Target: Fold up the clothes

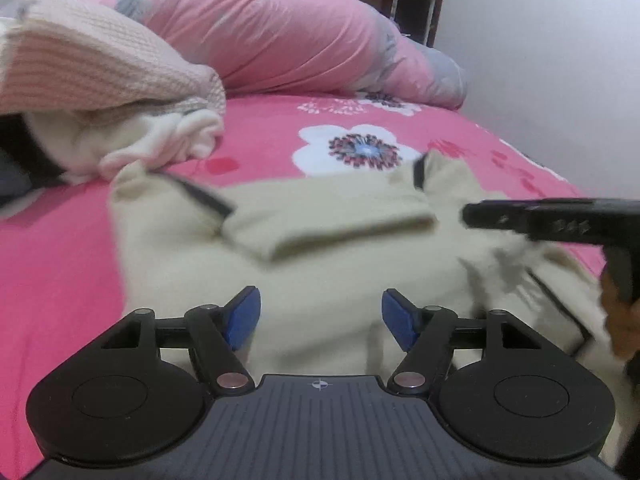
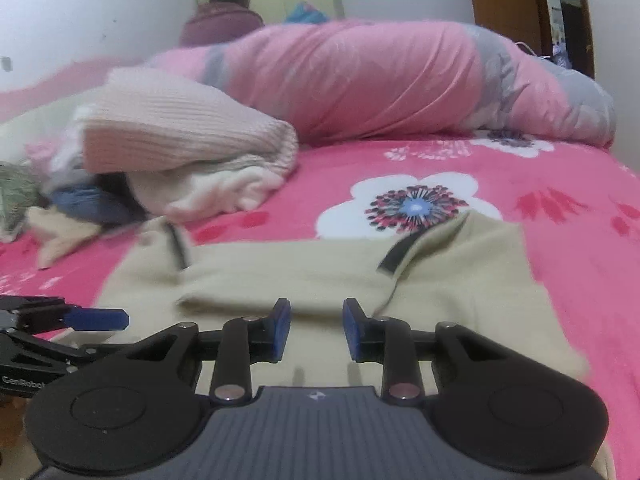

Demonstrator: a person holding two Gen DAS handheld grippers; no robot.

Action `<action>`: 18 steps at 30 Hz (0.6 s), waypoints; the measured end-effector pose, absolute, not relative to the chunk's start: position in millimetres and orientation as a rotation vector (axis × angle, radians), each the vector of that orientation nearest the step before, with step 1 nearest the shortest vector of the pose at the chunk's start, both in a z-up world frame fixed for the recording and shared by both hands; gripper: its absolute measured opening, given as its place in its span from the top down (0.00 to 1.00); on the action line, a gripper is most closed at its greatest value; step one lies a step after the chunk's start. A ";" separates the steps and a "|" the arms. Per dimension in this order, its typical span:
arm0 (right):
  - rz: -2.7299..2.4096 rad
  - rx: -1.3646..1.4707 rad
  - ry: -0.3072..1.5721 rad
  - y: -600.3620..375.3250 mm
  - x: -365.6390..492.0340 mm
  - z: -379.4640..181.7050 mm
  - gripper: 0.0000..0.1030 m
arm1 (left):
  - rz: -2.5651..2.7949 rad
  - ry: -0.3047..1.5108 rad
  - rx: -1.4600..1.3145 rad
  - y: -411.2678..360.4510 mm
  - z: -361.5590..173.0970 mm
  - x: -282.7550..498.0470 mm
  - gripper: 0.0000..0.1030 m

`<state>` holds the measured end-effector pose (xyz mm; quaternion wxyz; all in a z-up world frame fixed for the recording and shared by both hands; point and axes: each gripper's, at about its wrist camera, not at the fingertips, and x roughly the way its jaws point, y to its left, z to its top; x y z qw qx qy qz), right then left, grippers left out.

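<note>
Two grippers hang over one cream garment (image 1: 328, 248) spread flat on the pink floral bed (image 1: 60, 272), and neither has hold of it. The left gripper (image 1: 320, 318) stands with its blue pads well apart and only cloth showing beneath the gap; nothing is pinched. The right gripper (image 2: 316, 330) is narrower but also parted, its pads clear of the fabric. The garment lies directly ahead of and below both, its long axis running across the view from left to right, with a dark-trimmed corner (image 2: 394, 258) at the far right and a folded band (image 1: 332, 228) lying across the middle. Judged from the left wrist view, the right gripper (image 1: 520, 218) reaches in over the garment's right portion, so it is the nearer to that side; the left gripper (image 2: 96, 319) sits at the garment's left edge. The edge nearest the operator is hidden under the gripper bodies, so its state cannot be confirmed. No containers are present. A heap of knitwear (image 2: 188, 136) rests on the bed to the far left, touching or just beside the garment's far-left corner; blur leaves this uncertain. A pink rolled duvet (image 2: 380, 80) lies along the back, well apart.
</note>
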<state>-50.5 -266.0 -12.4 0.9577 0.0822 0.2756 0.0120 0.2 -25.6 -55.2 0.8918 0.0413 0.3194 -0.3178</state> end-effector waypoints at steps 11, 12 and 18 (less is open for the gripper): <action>-0.006 0.065 0.647 -198.2 -133.7 -49.5 0.52 | -0.577 0.682 0.014 22.2 -78.9 -70.6 0.30; 0.013 0.079 0.627 -195.4 -139.4 -41.2 0.52 | -0.574 0.687 -0.009 26.8 -78.6 -75.9 0.30; 0.058 0.205 0.595 -189.7 -169.5 -41.2 0.39 | -0.543 0.709 -0.140 55.5 -84.0 -110.6 0.29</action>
